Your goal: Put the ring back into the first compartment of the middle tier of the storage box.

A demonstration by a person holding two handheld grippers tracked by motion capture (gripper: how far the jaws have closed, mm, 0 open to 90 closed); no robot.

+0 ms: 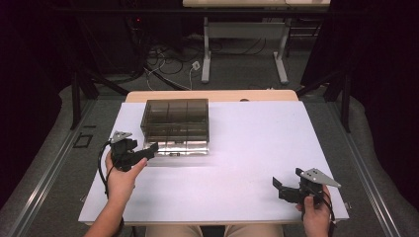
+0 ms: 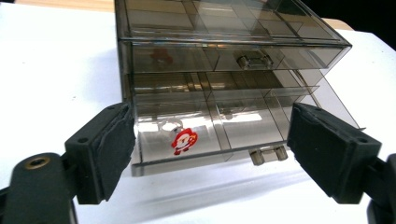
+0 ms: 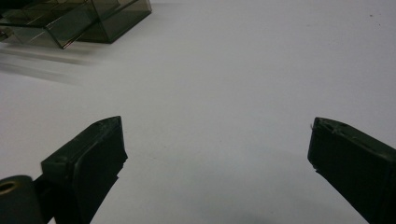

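Up close – left tongs [image 2: 210,149] view – a cartoon sticker [image 2: 183,140] inside drawer [image 2: 196,135]

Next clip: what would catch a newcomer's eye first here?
The smoky see-through drawer box at the white table's far left, its bottom drawer pulled out, with a small red cartoon sticker showing there. The left hand-held gripper is open right at that drawer; the right hand-held gripper sits open near the front right edge.
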